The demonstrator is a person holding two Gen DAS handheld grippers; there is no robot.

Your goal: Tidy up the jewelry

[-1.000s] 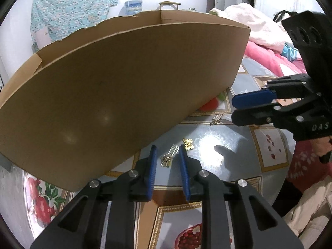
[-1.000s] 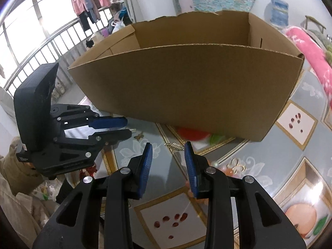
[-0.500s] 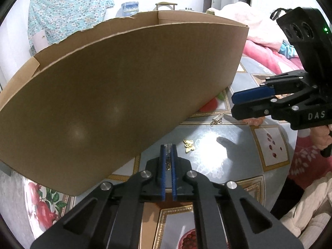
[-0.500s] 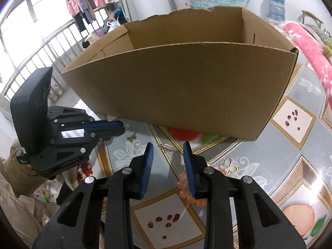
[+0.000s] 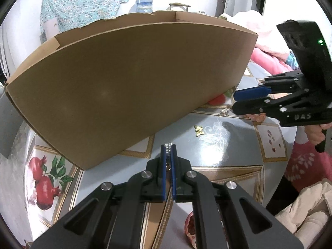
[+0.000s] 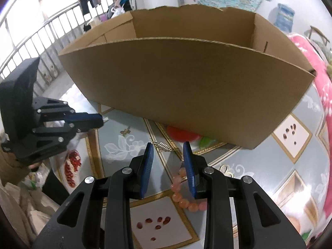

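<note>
Left gripper [image 5: 168,151] clamped on small silver-and-gold jewelry piece [image 5: 168,145], tip poking above blue pads, frame centre. Gold butterfly charm [image 5: 199,130] just beyond on patterned tablecloth [image 5: 228,145], bare cloth around it. Right gripper [image 6: 168,151] parted, nothing between; pink bead bracelet [image 6: 184,202] beneath, silver earring [image 6: 162,145] ahead. Large brown cardboard box [image 6: 186,87] fills upper frame, lower edge near both.

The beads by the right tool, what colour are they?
Pale pink-orange beads, best seen in the right wrist view.
</note>
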